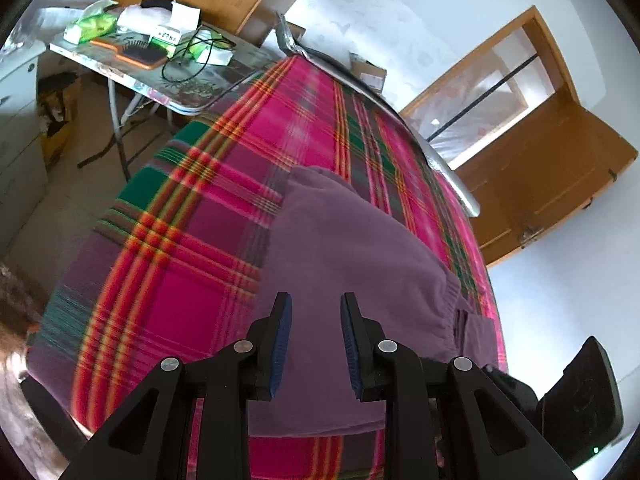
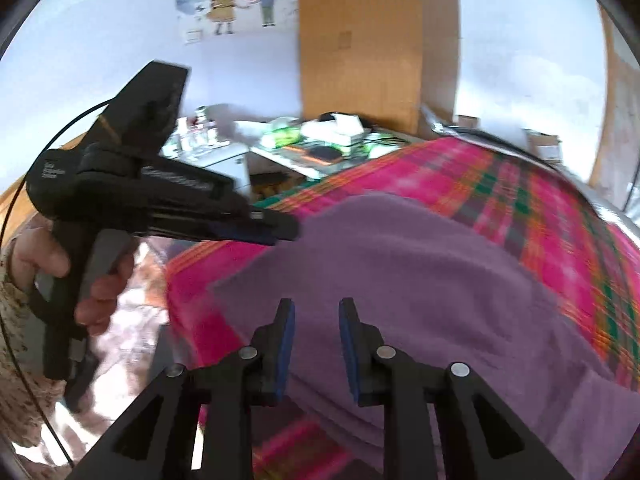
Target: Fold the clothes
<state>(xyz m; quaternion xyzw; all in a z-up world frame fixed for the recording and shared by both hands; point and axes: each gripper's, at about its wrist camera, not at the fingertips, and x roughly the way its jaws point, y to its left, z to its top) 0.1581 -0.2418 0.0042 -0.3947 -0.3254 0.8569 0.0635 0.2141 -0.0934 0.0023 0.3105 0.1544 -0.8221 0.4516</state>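
A: Garment position? 
B: Purple knit garment (image 1: 344, 256) lies flat on the bed's plaid blanket (image 1: 192, 216), pink, green and orange checks. In the left wrist view its long axis runs from the camera edge up and away, narrowing to a point at the far end (image 1: 316, 176). A ribbed cuff or hem (image 1: 452, 304) shows at its right side, near the blanket's edge.

A: Left gripper? 
B: Left gripper (image 1: 316, 312) hangs over the garment's near part, jaws partly apart, nothing between the blue pads. Whether the tips touch the cloth I cannot tell.

A: Right gripper? 
B: Right gripper (image 2: 317, 316) likewise partly apart and empty, above the purple cloth (image 2: 420, 280) near its corner. View is blurred. The left gripper shows there in a hand (image 2: 96, 276), tip over the garment's far edge.

A: Surroundings? 
B: A cluttered worktop (image 1: 168, 80) beside the bed carries a hairbrush (image 1: 140, 54) and boxes.
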